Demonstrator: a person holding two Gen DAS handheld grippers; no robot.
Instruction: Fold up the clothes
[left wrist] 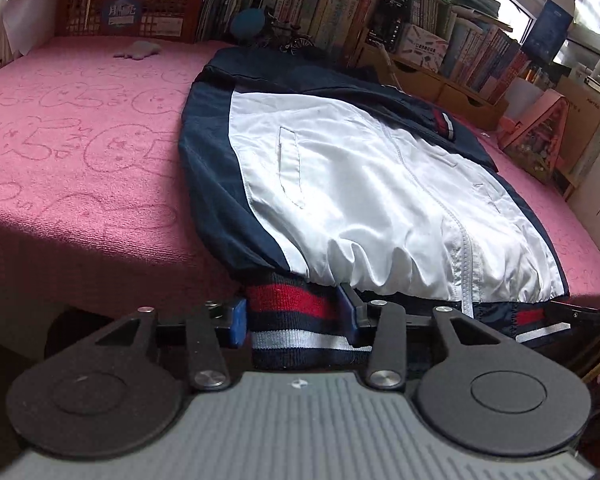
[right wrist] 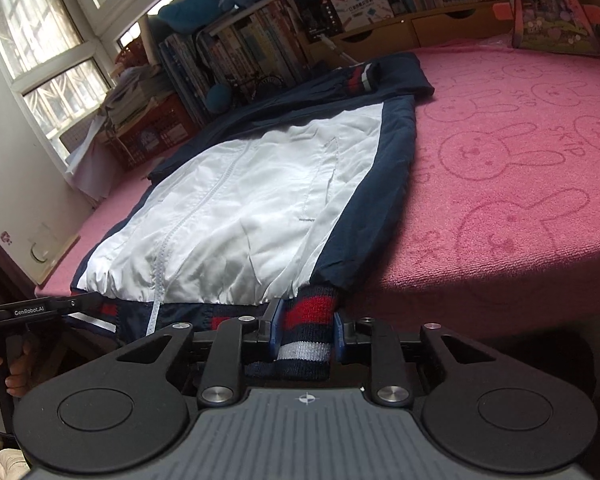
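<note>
Both grippers clamping the jacket [left wrist: 364, 184] hem ribbing at the pink bed [left wrist: 80, 152] edge: left gripper [left wrist: 296, 320] one corner, right gripper [right wrist: 306, 334] the other

Glossy smooth jacket [left wrist: 360, 184], ribbed knit hem [left wrist: 296, 316], rough pink cover [left wrist: 80, 152].

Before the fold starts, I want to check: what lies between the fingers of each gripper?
In both wrist views, the jacket's striped knit hem fills the gap: one corner in the left gripper, the other in the right gripper.
</note>
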